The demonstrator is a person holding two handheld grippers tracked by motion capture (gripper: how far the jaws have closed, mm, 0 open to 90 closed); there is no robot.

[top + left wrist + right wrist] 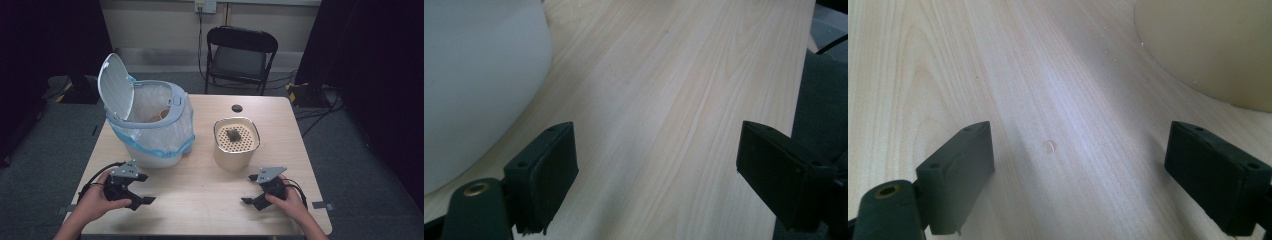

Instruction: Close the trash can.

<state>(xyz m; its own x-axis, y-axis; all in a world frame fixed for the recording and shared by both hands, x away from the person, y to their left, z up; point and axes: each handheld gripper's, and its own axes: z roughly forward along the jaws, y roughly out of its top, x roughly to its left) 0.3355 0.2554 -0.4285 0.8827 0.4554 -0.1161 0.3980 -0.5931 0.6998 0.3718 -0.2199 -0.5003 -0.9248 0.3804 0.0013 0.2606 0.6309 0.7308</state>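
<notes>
I have both tools low over the near edge of the tabletop (210,200), and neither holds anything. The left tool (134,192) has its jaws standing apart over bare wood, and in the left gripper view the rounded white base of the trash bin (469,90) sits just beside its left jaw without touching. The right tool (256,190) is also spread wide with nothing between the jaws; in the right gripper view the wall of the cream canister (1218,45) curves past at upper right, near but apart.

Judging from the layout, the job looks like emptying the canister (236,145) into the bin, and it has not started. The canister stands upright right of centre on the tabletop, its perforated insert (237,136) in place with a dark clump (233,134) on top. The bin (150,120) stands left of it, lid (116,86) tipped up, a pale blue-edged liner bag (170,135) folded over its rim, something brownish already inside. Reaching, gripping, lifting and tipping are all left to do.

The tabletop is light wood grain, with a tiny speck (1050,146) ahead of the right tool and a dark cable hole (237,108) near the far edge. Beyond it stand a black folding chair (240,55), grey carpet, dark curtains and trailing cables.
</notes>
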